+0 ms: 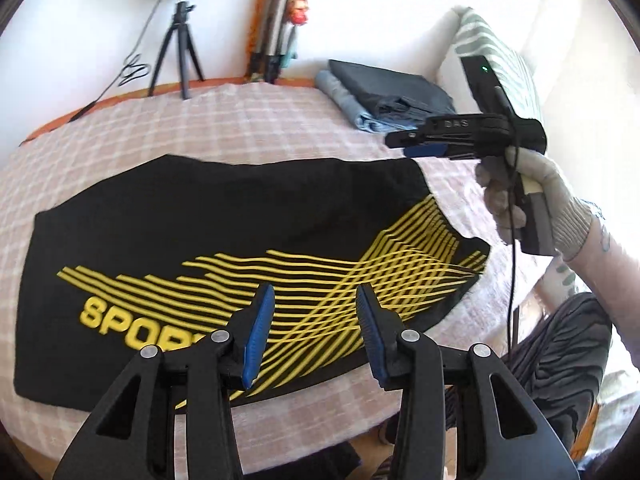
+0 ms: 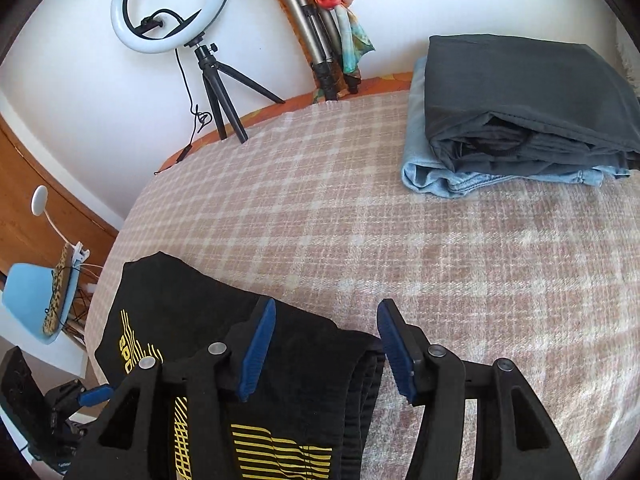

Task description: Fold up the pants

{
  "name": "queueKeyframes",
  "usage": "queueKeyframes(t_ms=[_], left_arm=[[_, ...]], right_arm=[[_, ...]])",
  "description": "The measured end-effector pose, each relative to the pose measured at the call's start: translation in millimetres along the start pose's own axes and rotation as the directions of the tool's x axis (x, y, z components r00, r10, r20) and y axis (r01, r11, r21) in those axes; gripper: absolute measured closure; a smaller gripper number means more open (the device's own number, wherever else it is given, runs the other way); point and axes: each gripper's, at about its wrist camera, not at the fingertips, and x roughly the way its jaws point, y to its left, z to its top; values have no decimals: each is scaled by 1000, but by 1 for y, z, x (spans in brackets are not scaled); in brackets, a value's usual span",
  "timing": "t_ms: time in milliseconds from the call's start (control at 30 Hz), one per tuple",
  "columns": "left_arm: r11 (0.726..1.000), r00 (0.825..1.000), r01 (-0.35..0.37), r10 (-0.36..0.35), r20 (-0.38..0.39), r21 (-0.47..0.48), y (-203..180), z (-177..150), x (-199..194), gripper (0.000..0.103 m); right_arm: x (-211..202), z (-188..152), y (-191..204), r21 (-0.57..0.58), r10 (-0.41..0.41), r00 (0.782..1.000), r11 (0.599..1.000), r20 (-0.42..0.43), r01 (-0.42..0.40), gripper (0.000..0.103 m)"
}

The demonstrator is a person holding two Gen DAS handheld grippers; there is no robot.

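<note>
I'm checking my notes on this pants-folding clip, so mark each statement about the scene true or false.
1. The black pants lie on a checked blanket. True.
2. The pants' print is red. False: it is yellow, stripes and lettering.
3. Both the left hand-held gripper and the right hand-held gripper have nothing between their pads. True: both are open above the pants.
4. The folded dark grey garment lies under the light blue jeans. False: it rests on top of them.
5. A ring light on a small tripod stands beside the wall. True.
6. The person's hand is bare. False: it wears a light knitted glove.
</note>
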Motion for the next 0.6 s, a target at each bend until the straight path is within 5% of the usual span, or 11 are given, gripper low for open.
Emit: queueKeyframes(t_ms=[300, 600], left_arm=[[992, 991, 114, -109, -79, 62, -39, 22, 50, 62], [986, 980, 134, -118, -158, 96, -35, 6, 65, 62]], right_arm=[[-54, -58, 0, 66, -19, 1000, 998, -19, 20, 47], [-44, -108, 7, 121, 17, 984, 993, -179, 4, 47]])
